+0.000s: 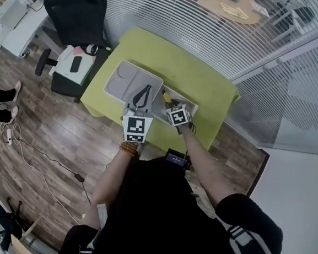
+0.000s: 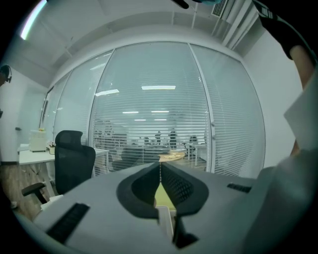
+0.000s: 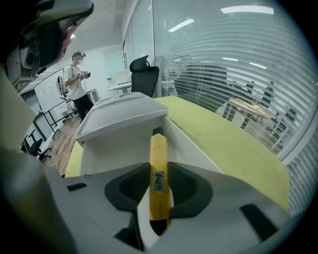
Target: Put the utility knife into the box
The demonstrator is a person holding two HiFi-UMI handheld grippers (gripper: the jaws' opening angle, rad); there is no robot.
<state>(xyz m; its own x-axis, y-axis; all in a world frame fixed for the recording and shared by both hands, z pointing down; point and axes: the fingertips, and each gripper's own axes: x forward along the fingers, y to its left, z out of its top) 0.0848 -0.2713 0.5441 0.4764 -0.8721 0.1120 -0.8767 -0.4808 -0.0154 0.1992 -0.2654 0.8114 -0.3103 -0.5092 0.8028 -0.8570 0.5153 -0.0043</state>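
The yellow utility knife (image 3: 159, 149) is clamped lengthwise between the pads of my right gripper (image 3: 159, 169), black tip pointing away. It hangs over the open white box (image 3: 191, 144), tip above the inside of the tray. The box's lid (image 3: 119, 113) stands open on the left. From the head view the knife (image 1: 166, 97) and right gripper (image 1: 169, 103) are at the box (image 1: 189, 109) on the green table (image 1: 198, 70). My left gripper (image 1: 142, 95) hovers beside it over the lid (image 1: 123, 80). Its jaws (image 2: 160, 167) meet at the tips with nothing between them.
A black office chair (image 1: 77, 17) and a low white stand (image 1: 70, 62) with dark items sit behind the table's far left corner. A glass wall with blinds (image 1: 262, 37) runs along the right. A person (image 3: 77, 74) stands far off. Cables (image 1: 40, 156) cross the wooden floor.
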